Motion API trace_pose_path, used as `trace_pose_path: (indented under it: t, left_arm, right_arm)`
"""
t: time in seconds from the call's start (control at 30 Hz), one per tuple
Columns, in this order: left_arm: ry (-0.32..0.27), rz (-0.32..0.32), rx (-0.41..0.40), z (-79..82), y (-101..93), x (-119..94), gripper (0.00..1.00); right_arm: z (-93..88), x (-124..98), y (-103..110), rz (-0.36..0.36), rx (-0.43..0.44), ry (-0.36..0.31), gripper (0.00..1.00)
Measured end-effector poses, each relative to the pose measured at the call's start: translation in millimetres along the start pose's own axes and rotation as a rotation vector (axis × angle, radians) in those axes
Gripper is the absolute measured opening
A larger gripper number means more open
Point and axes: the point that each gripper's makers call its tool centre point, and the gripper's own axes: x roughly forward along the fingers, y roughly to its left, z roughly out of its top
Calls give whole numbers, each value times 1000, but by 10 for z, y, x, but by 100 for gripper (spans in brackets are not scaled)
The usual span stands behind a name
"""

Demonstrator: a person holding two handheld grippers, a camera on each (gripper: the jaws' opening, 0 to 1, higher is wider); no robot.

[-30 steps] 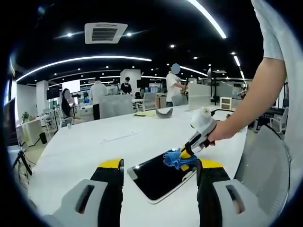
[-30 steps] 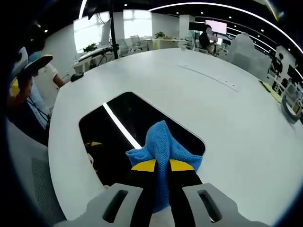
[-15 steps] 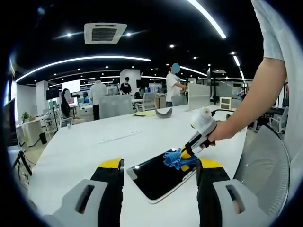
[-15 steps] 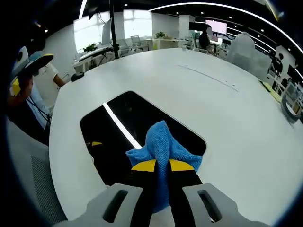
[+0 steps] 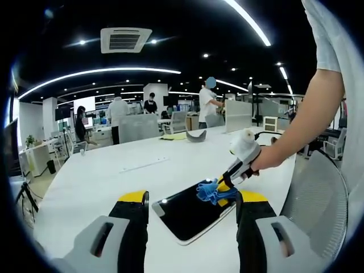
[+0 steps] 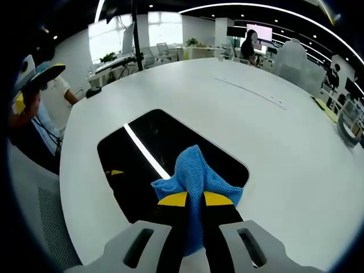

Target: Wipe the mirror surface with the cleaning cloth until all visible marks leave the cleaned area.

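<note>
The mirror (image 6: pixel 170 153) lies flat on the white desk (image 6: pixel 267 131), a dark rounded rectangle reflecting a ceiling light strip, and the blue cleaning cloth (image 6: pixel 196 176) rests on its near edge, pinched between the closed yellow-tipped fingers of the right gripper (image 6: pixel 194 200). Judging from how things lie, the wipe is under way but not finished: the cloth covers one end of the glass, and most of the dark surface beyond it has yet to be passed over (whether marks remain there I cannot tell, since the glass shows mostly reflections). The left gripper (image 5: pixel 190 200) hangs just short of the mirror (image 5: pixel 190 211) with its fingers wide apart and nothing between them, framing the glass without touching it. The left gripper view gives what the other lacks: the right gripper (image 5: pixel 228 181) seen from outside, slanting down from a person's hand (image 5: pixel 263 162) onto the far end of the mirror with the cleaning cloth (image 5: pixel 213 192) bunched under its tips, plus the long desk (image 5: pixel 114 176) running back into an open office with people standing in the distance. The right gripper view, in turn, looks straight down on the glass and shows the cloth's contact with it, and a person at the left edge.
</note>
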Motion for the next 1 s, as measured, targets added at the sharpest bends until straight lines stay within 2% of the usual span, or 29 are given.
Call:
trace_pose_path:
  t: [1.0]
  left_arm:
    - [2,-4,1,-16,-27,-6,62]
  right_arm:
    - [-51,-40,66,3,3,-3,4]
